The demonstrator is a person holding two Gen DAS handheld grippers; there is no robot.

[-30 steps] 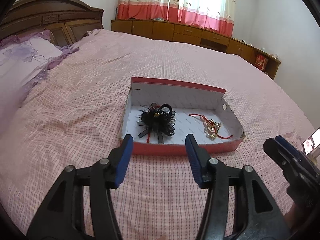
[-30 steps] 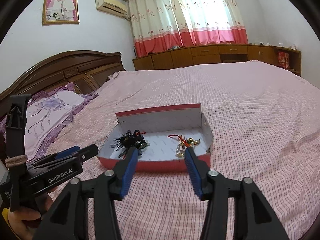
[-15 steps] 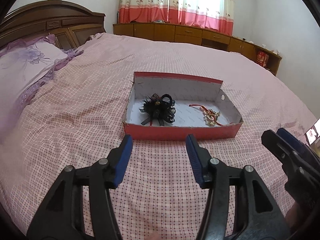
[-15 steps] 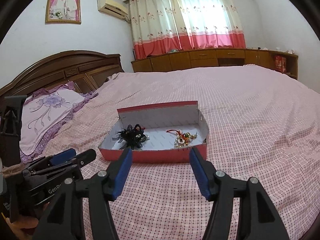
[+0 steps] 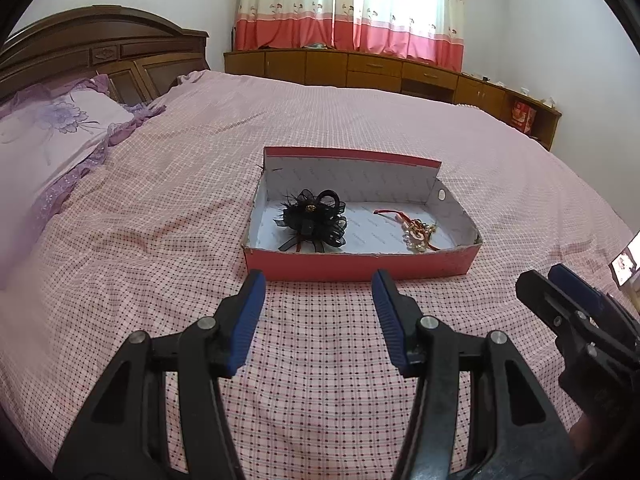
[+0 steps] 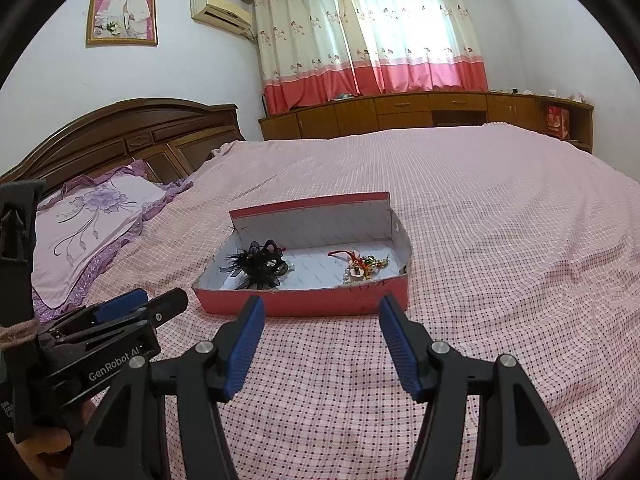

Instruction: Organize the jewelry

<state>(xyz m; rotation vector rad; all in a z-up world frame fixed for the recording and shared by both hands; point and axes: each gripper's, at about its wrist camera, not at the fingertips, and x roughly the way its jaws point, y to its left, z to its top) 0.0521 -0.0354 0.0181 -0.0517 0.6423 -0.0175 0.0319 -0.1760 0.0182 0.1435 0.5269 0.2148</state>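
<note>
- The box (image 5: 362, 268) sits mid-bed (image 5: 160, 240); open bedspread lies along all four of its walls.
- Its tall far wall blocks entry from behind; the low near wall leaves the top open.
- Inside, bare floor separates black hair bow (image 5: 314, 220) and red charm (image 5: 416, 234).

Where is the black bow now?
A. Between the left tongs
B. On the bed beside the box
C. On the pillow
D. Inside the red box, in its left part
D: the bow lies on the floor of the box, left of the gold piece, untouched by any tongs.

Soft window daylight, sharp, fisheye-warped edges
</note>
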